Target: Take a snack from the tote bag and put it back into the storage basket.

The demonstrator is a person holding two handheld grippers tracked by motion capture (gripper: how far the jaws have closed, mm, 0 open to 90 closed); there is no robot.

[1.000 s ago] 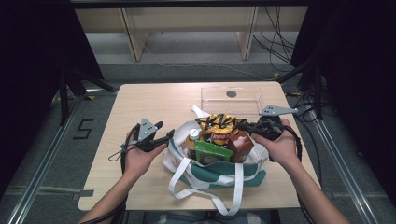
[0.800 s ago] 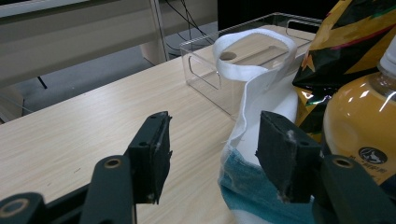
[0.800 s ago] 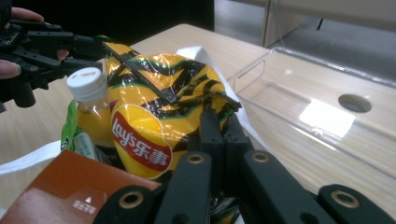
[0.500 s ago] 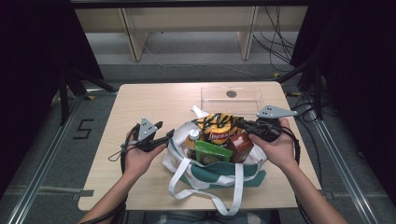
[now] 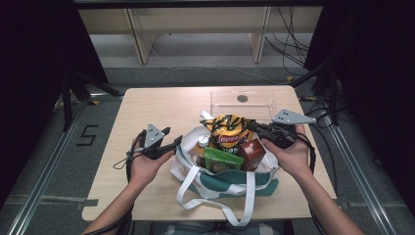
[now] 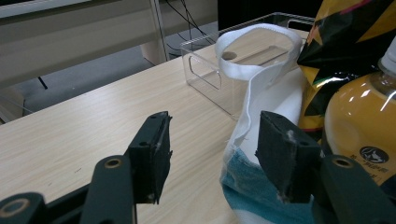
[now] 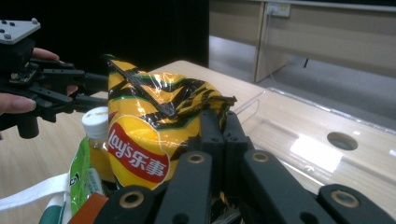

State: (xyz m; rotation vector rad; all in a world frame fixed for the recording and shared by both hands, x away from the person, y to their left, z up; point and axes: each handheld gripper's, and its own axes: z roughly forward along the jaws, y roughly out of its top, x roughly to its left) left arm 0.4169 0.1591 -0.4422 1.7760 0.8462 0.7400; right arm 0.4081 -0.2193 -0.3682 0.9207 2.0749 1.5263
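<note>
1. Gripping the chip bag by its crimped top corner, the right gripper had its jaws pressed together on the foil.
2. Chip bag stood upright in the tote, at the back of the load, in front of the clear bin.
3. Left gripper stood wide, holding nothing; the tote's white-and-teal rim sat between its jaws, against the right pad, as far as the left gripper view showed.
4. Beside the chip bag: a bottle of orange drink, a green pack, a brown box.
5. Tote's white straps trailed toward the near edge of the table.
</note>
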